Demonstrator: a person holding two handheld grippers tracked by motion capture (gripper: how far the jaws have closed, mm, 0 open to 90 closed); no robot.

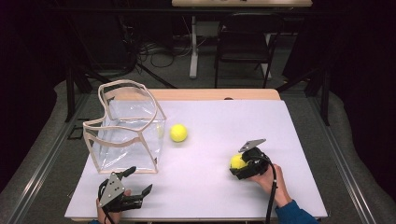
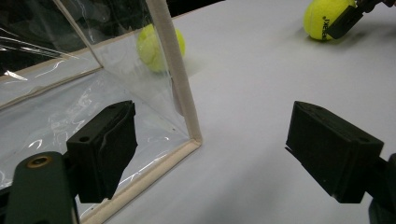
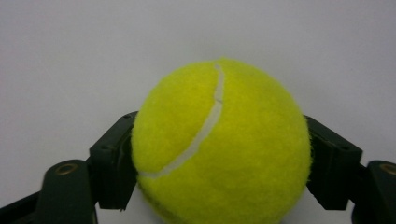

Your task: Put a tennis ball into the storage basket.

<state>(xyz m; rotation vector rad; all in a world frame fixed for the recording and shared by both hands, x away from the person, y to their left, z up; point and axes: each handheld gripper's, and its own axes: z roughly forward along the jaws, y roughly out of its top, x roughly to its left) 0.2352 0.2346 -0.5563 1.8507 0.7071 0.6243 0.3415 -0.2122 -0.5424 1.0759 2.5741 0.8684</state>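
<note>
Tennis ball [image 3: 219, 144] clamped between the two black jaws of the right gripper [image 1: 243, 164], one jaw against each side, white seam curving across the front. Sits at the right side of the white table [image 1: 224, 121], low over the surface; cannot tell whether touching it. Held from behind by the right hand [image 1: 271, 179], blue sleeve [image 1: 292, 213] at the bottom edge, black cable trailing down past the wrist. Grey three-cornered plate up on top of that gripper.

Second tennis ball [image 1: 178, 133] loose on the table near the middle, just beside the right wall of the clear bag [image 1: 126, 126]. Bag upright at the left of the table, open at the top, see-through walls edged in beige trim, upper rim bent and wavy.

Left gripper [image 1: 137, 182] at the near left edge, close to the bag's near corner, jaws wide apart and gripping nothing. From the left gripper view, the bag's near corner post between the jaws but farther off, loose ball partly seen through the plastic behind it.

Beyond the table, dark floor with cables, a table leg and a black chair [image 1: 243, 42].
</note>
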